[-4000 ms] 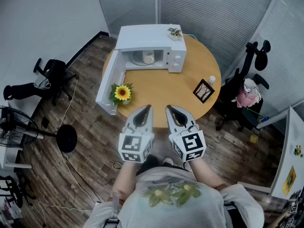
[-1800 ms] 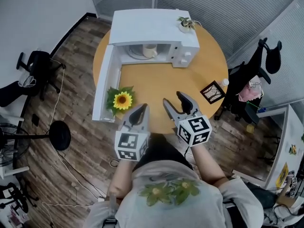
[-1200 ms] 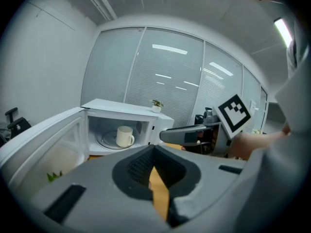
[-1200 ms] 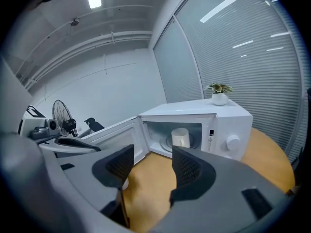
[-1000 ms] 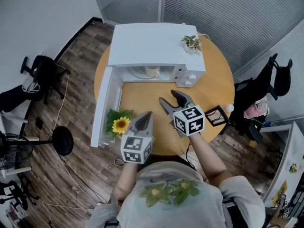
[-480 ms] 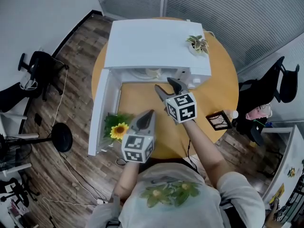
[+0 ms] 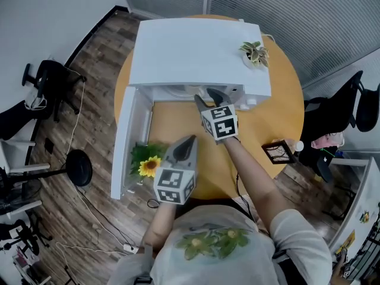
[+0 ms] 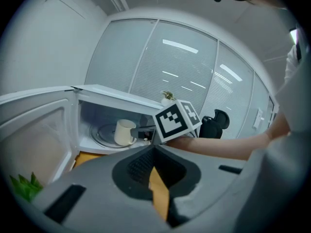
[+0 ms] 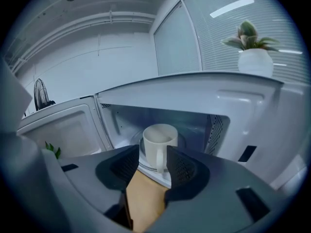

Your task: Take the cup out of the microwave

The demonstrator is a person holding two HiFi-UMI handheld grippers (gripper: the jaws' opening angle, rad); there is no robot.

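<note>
A white mug (image 9: 158, 139) stands on the glass turntable inside the white microwave (image 7: 190, 46), its handle turned toward my right gripper (image 9: 153, 154). That gripper (image 7: 203, 94) reaches into the oven's mouth. Its jaws are closing, with the mug's handle between the tips, and the pads do not press on the mug. In the left gripper view the mug (image 8: 124, 131) shows just left of the right gripper's fingertips (image 8: 138, 130). My left gripper (image 7: 190, 139) hangs back over the table's front, jaws together and empty. From the head view the oven's top hides the mug.
The microwave door (image 7: 127, 141) swings open to the left. A potted sunflower (image 7: 147, 165) stands by the door on the round wooden table (image 7: 178, 117). A small plant (image 7: 255, 53) sits on the oven; a photo frame (image 7: 279, 152) stands at the right.
My right gripper has moved forward and down into the microwave's opening, and its jaws have narrowed around the mug's handle. The left gripper has edged forward slightly.
</note>
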